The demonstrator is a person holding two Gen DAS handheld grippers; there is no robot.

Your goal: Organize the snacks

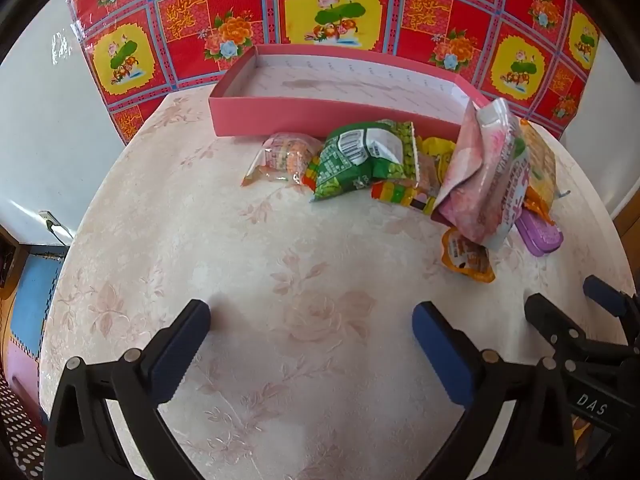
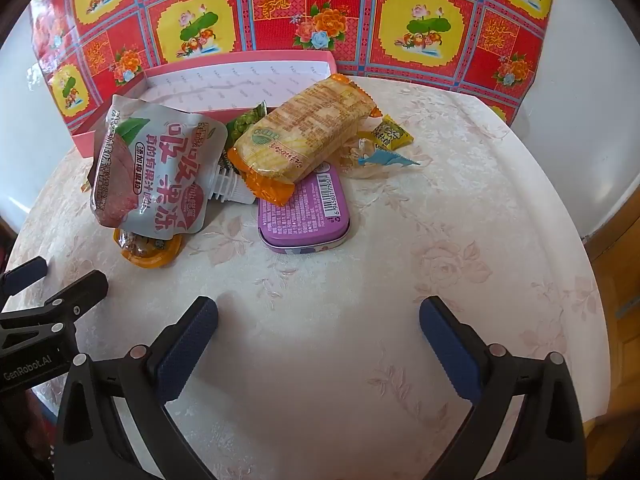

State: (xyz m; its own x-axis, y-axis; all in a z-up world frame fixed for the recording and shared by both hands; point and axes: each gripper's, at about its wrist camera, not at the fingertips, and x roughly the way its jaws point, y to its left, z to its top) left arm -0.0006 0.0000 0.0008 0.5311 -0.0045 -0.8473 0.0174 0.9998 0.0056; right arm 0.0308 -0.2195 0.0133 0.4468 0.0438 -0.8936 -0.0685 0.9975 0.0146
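**Both tongs wide open above the table, snacks heaped at the tray's near wall**

I read the left gripper (image 1: 311,322) as spread to its full width, nothing between its blue pads (image 1: 182,350), which hang over bare floral tablecloth (image 1: 280,240). In the left wrist view, the right gripper (image 1: 576,304) enters at 4 o'clock, just beside mine.

The right gripper (image 2: 319,320) is likewise fully spread and holds nothing; its pads (image 2: 450,348) hang over bare cloth. In the right wrist view, the left gripper (image 2: 52,280) enters at 9 o'clock.

Snack positions, right wrist view, outward from the tongs:
- Purple tin (image 2: 304,216), 12 o'clock, flat on the cloth, barcode side up.
- Orange-ended biscuit pack (image 2: 304,132), lying across the tin's far edge.
- Jelly pouch (image 2: 156,172), 11 o'clock, tilted, cap toward the tin, resting on a small orange cup (image 2: 148,252).
- Yellow candy (image 2: 390,133), 1 o'clock, beside a clear wrapper with a blue dinosaur (image 2: 384,159).

Left wrist view:
- Green packet (image 1: 360,160), 12 o'clock, touching the tray's near wall.
- Clear bag of orange sweets (image 1: 286,158), at its left.

The pink tray (image 1: 280,114) stands at the far table edge, against the red-and-yellow patterned sheet (image 1: 332,12). No snack lies inside it.
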